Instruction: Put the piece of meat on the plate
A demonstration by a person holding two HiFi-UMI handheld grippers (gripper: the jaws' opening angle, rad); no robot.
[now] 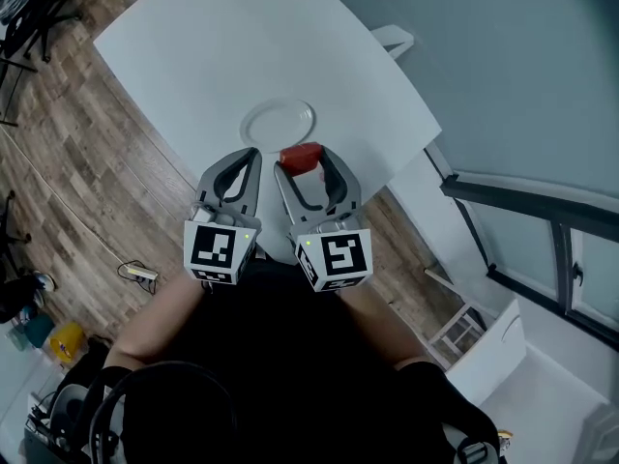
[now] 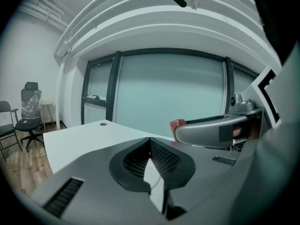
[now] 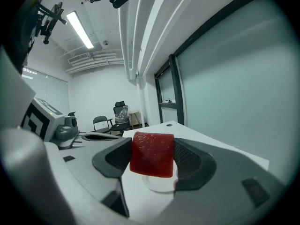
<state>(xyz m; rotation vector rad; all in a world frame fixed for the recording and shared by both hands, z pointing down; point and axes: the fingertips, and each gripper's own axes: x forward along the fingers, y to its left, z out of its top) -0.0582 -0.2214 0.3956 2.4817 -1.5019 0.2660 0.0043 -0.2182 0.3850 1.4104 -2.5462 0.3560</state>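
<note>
The left tongs [image 1: 249, 159] are pressed together and hold nothing. Beside them, the right tongs [image 1: 303, 168] pinch the red piece of meat [image 1: 301, 156], just this side of the white plate [image 1: 279, 122]. I think the next move is forward a little, down, then let go. Past the plate, the table [image 1: 222, 37] has lots of room.

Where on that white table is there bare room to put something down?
The white tabletop is bare nearly everywhere: beyond the round white plate to the far edge, and on both sides of it. The plate is empty. Only the near edge is crowded: the right gripper holds the red meat block there, beside the shut left gripper.
</note>
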